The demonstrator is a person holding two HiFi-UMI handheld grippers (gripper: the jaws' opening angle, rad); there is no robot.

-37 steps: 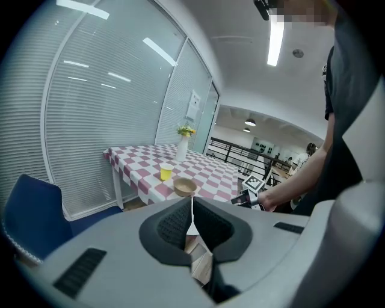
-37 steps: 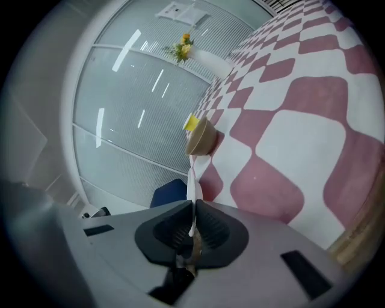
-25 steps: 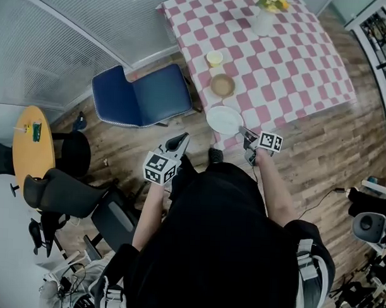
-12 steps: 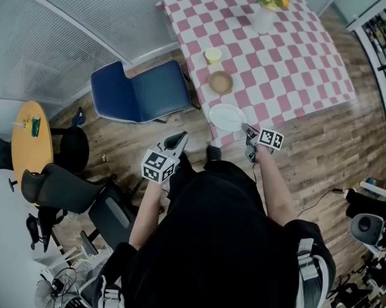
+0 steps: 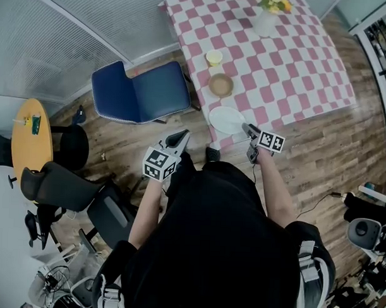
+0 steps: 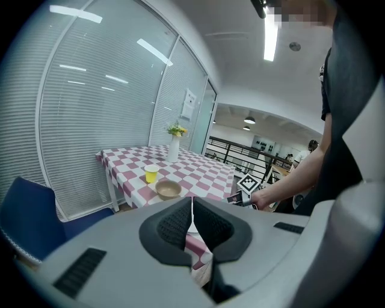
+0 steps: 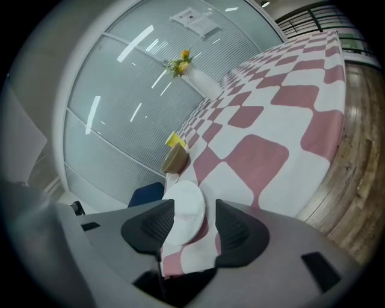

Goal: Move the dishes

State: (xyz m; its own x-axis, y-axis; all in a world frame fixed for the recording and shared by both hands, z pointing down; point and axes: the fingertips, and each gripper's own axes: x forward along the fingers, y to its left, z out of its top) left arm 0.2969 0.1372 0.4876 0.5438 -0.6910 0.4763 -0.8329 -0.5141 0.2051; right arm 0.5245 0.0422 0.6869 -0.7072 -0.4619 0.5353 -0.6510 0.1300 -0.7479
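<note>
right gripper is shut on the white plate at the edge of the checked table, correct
Not quite. The right gripper is open, not shut on the plate. The right gripper view shows its fingers apart, and the white plate at the edge of the checked table shows in the gap between them.

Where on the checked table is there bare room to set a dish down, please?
The wide stretch of checked cloth between the vase and the near edge is bare. The side by the blue chair is crowded: yellow cup, brown bowl and white plate stand in a row there.
</note>
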